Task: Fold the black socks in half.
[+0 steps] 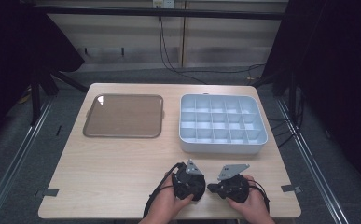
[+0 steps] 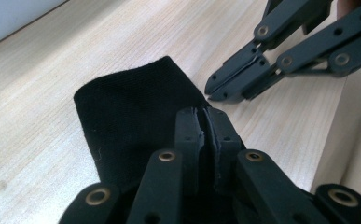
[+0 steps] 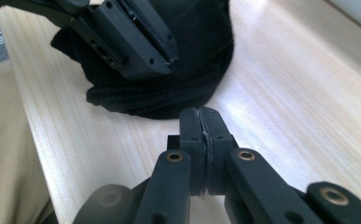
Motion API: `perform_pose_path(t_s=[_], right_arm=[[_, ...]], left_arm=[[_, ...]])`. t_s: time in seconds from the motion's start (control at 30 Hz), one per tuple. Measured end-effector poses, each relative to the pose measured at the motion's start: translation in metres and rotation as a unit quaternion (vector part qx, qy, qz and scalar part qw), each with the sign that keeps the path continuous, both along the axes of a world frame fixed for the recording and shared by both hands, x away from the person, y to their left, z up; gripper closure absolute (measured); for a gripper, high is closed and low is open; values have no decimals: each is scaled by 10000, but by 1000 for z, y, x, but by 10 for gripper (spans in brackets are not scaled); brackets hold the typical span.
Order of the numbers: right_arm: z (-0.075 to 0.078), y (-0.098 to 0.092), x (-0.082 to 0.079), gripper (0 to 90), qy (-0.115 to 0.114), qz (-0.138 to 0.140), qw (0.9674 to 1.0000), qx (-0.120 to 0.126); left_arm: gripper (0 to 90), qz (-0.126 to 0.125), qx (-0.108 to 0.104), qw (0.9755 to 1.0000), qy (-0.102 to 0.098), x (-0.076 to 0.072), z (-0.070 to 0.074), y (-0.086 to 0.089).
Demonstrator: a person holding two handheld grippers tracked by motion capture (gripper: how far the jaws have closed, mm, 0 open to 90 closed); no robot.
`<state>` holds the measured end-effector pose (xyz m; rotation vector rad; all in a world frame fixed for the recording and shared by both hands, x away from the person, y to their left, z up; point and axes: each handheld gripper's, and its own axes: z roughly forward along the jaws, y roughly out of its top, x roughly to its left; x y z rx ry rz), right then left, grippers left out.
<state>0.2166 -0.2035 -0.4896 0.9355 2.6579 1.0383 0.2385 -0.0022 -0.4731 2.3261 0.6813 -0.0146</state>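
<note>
A black cloth (image 2: 131, 112) lies bunched on the wooden table (image 2: 38, 93) close to the front edge. My left gripper (image 2: 206, 112) rests over it with its jaws pressed together at the cloth's edge; I cannot tell whether any fabric is caught between them. My right gripper (image 3: 201, 112) is shut and empty, its tips just short of the cloth (image 3: 169, 98). In the high view the left gripper (image 1: 194, 186) and the right gripper (image 1: 211, 188) sit tip to tip, each in one of the person's hands. The right gripper (image 2: 214, 92) points at the cloth from the side.
A brownish clear tray (image 1: 123, 116) lies at the back left of the table. A white box with several compartments (image 1: 225, 148) stands at the back right. Tape marks (image 1: 50, 192) sit near both front corners. The table's front edge is right behind the hands.
</note>
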Motion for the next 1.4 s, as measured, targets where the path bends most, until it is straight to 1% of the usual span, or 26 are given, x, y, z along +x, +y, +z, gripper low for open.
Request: perform_pose_path(t_s=[0.07, 0.1, 0.17, 0.2, 0.23, 0.27, 0.37, 0.4, 0.5, 0.53, 0.6, 0.67, 0.7, 0.8, 0.97, 1.07, 1.13, 1.17, 1.4], right_arm=[[2, -3, 0, 888, -1, -51, 10000, 17], [2, -4, 0, 888, -16, -79, 10000, 5], [2, -6, 0, 888, -25, -102, 9999, -2], [2, -6, 0, 888, -8, -113, 9999, 7], [2, -6, 0, 888, -11, -113, 9999, 40], [2, -7, 0, 888, 11, -126, 9999, 44], [2, -7, 0, 888, -3, -141, 9999, 19], [2, -7, 1, 888, 0, -110, 9999, 43], [1, -6, 1, 888, 7, -97, 10000, 5], [1, -6, 1, 888, 12, -97, 10000, 6], [1, -6, 1, 888, -5, -99, 10000, 8], [1, -6, 1, 888, -1, -89, 9999, 61], [1, -6, 1, 888, -4, -74, 10000, 46], [1, -6, 1, 888, 14, -76, 10000, 42], [1, -5, 1, 888, 11, -23, 10000, 28], [1, -5, 1, 888, 14, -31, 10000, 22], [1, -5, 1, 888, 10, -43, 10000, 6], [1, -5, 1, 888, 10, -45, 10000, 9], [1, -5, 1, 887, 15, -33, 10000, 17]], left_arm=[[841, 33, -24, 10000, 5, 0, 0, 0], [841, 55, -79, 10000, 21, -1, -1, 0], [841, 8, -32, 10000, 28, 0, -1, 2], [841, 31, -62, 10000, 38, 0, -1, 2], [841, 78, -141, 9999, 58, 0, -2, 1], [840, 61, -147, 9999, 64, 0, -1, 2], [835, 88, -242, 9995, 167, 2, -1, 5], [830, 78, -352, 9991, 215, 3, -2, 6], [799, 126, -469, 9980, 413, 5, 0, 9], [785, 80, -441, 9981, 416, 5, 1, 10], [756, 89, -430, 9982, 404, 5, 3, 9], [733, -1, -374, 9987, 358, 4, 6, 8], [721, 21, -357, 9987, 355, 4, 7, 8], [694, -32, -341, 9987, 371, 5, 9, 9], [654, 6, -342, 9987, 372, 7, 14, 11], [616, -5, -345, 9986, 401, 9, 17, 13], [598, 6, -322, 9987, 401, 11, 18, 14], [587, 39, -344, 9985, 425, 11, 19, 15], [515, 74, -307, 9988, 366, 13, 23, 19]])
